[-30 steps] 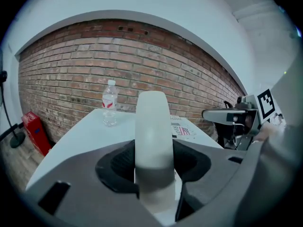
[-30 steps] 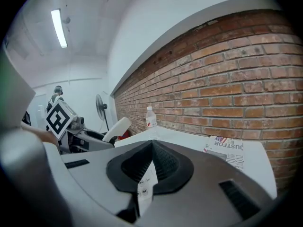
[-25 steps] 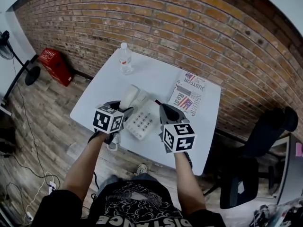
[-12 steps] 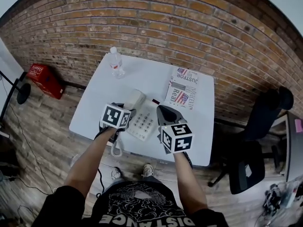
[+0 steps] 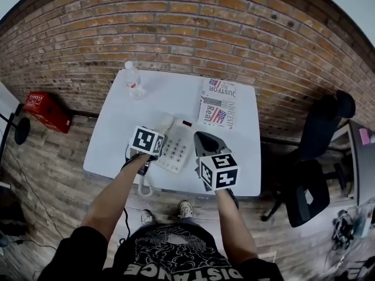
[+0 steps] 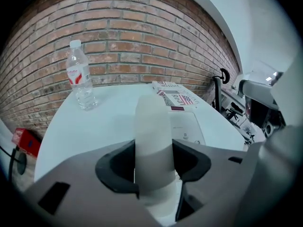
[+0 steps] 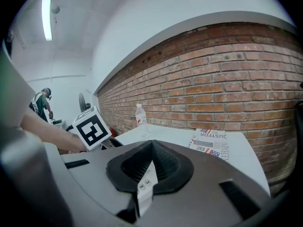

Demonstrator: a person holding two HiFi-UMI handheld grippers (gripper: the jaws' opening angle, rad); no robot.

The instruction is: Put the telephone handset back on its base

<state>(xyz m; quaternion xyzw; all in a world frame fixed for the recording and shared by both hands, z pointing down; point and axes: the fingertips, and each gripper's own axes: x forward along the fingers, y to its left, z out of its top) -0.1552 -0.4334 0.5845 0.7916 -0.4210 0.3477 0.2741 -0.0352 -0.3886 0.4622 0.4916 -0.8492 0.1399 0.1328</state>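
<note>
Left gripper view: handset [image 6: 152,141] pale, smooth, rounded.

- One white plastic telephone handset [image 6: 152,122]; one white keypad telephone base [image 5: 176,151].
- Two grey handheld grippers, both mine: left gripper [image 6: 154,162], right gripper [image 7: 150,167].
- One clear plastic water bottle [image 5: 133,81]; one folded newspaper [image 5: 217,103]; one white rectangular table [image 5: 111,139].
</note>
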